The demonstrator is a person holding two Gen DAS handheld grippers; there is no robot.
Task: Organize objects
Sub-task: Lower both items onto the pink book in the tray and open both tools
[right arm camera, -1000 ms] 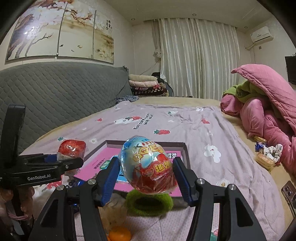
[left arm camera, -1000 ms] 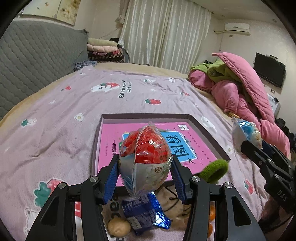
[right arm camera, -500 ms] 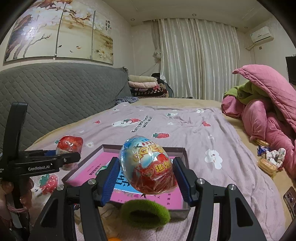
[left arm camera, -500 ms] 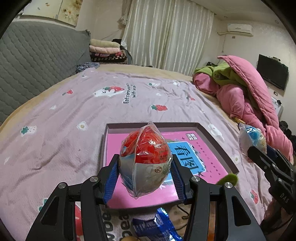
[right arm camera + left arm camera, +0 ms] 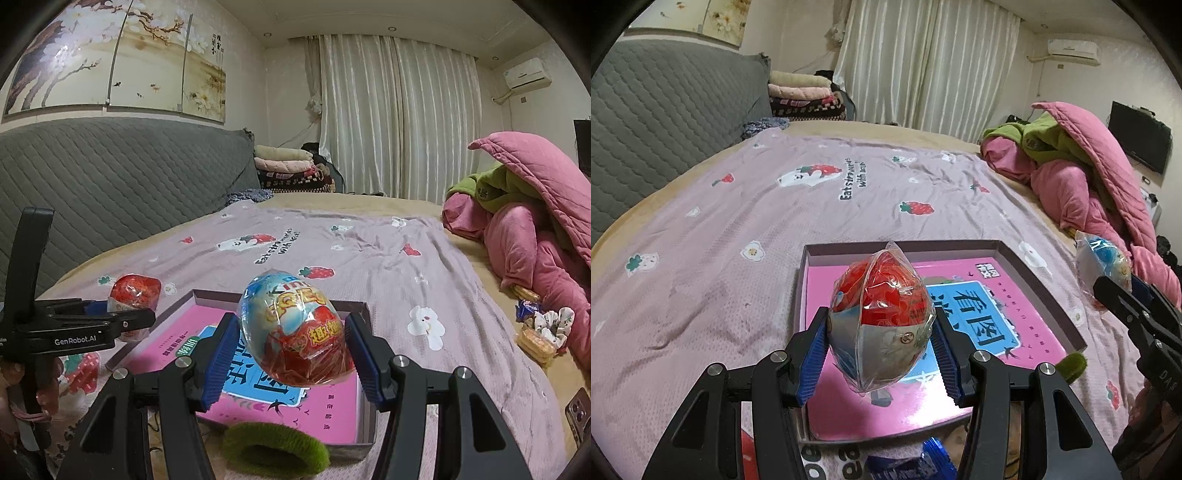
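A red toy egg (image 5: pixel 881 321) and a blue-and-red toy egg (image 5: pixel 295 332), both sealed in clear wrap, hang upright above a shallow purple box (image 5: pixel 1049 295) lined with a pink printed sheet, on a strawberry-print bedspread.

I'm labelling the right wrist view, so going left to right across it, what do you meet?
Left gripper holding the red wrapped egg → right gripper holding the blue-and-red wrapped egg → white bear print on the sheet → snack packets by the pink quilt.
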